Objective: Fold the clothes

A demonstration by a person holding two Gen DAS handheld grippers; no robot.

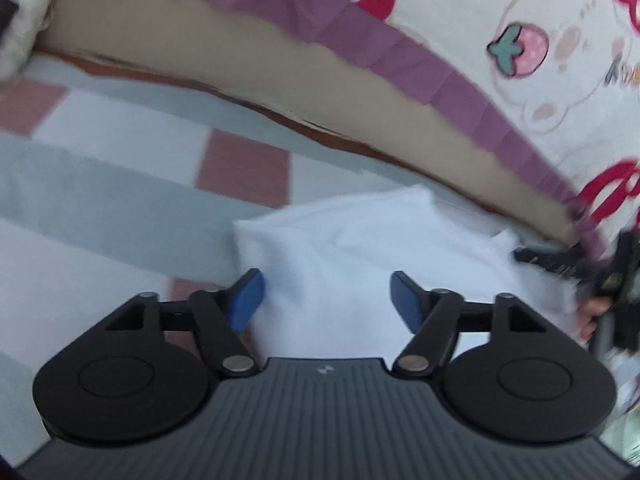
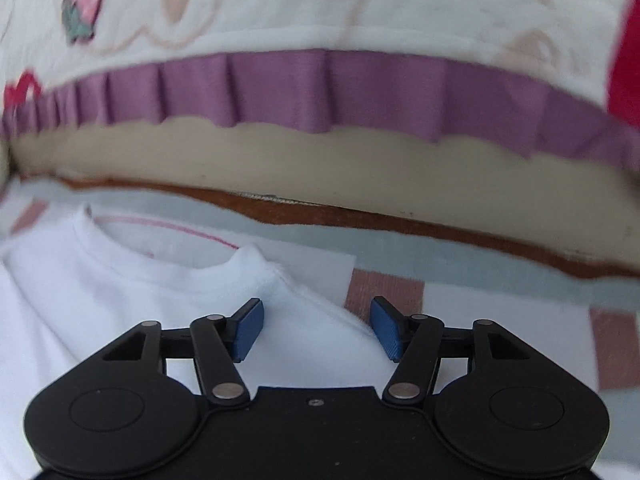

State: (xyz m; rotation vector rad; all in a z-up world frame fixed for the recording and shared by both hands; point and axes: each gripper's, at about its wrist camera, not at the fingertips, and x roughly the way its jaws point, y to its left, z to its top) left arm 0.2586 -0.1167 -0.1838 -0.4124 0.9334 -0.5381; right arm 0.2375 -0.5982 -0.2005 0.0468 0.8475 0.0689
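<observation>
While the left gripper (image 1: 326, 300) hovers with jaws spread wide and empty, the white T-shirt (image 1: 360, 256) lies flat beneath and ahead of it on the checked blanket (image 1: 120, 184); over the shirt's right shoulder, the right gripper (image 2: 318, 328) likewise gapes empty.

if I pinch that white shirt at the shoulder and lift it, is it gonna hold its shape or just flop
Likely flop: the white shirt lies soft and rumpled on the checked blanket, its collar sagging. It looks thin, so probably light. The folded part would probably fall open, since both sets of fingers stand open around it, not pinching.
</observation>
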